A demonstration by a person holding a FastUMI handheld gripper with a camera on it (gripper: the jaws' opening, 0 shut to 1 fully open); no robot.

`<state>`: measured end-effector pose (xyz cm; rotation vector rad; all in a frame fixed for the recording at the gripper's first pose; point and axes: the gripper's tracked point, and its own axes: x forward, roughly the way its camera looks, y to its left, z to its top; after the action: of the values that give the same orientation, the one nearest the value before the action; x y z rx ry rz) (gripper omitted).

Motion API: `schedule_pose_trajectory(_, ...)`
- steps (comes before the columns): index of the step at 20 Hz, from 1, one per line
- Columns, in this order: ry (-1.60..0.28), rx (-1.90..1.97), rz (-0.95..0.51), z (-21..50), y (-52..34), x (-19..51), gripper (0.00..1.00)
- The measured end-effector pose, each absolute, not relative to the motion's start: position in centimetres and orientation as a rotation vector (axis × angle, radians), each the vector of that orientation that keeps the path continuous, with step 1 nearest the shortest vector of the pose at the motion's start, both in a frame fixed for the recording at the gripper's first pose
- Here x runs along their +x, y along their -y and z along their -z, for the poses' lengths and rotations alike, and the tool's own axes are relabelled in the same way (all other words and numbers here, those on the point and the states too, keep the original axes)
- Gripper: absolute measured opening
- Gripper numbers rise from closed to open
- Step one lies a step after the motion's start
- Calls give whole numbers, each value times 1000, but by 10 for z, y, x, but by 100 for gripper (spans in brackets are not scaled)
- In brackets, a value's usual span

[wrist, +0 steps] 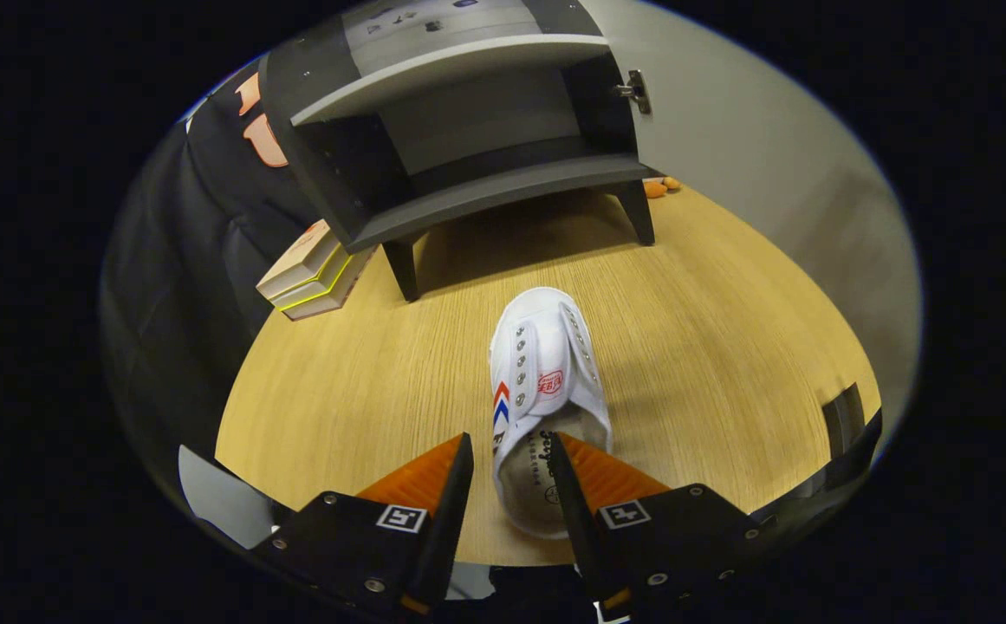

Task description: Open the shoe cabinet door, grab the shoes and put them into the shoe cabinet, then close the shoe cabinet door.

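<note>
White canvas sneaker [541,390] seen on the wood-grain tabletop [728,347], toe toward the shoe cabinet [459,130], heel between the fingers. Gripper [511,451] partly open; one finger sits inside the heel opening, the other outside the shoe's side wall. Firm pinch cannot be told. Red tongue logo and insole print noted, too small to read; red and blue chevrons on the side, metal eyelets. Cabinet is dark grey, two shelves visible, door [754,147] swung open, metal hinge [635,90] exposed. Stacked boxes [312,273] beside the cabinet leg; small orange items [660,186] behind it.
</note>
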<state>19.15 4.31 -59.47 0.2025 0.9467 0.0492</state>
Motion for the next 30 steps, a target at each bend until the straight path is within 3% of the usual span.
schedule_pose_trajectory(12,-895,225,-53,622,-53,218,34)
schedule_pose_trajectory(19,-867,194,-62,623,-59,222,4)
schedule_pose_trajectory(30,-818,239,-52,547,-55,241,0)
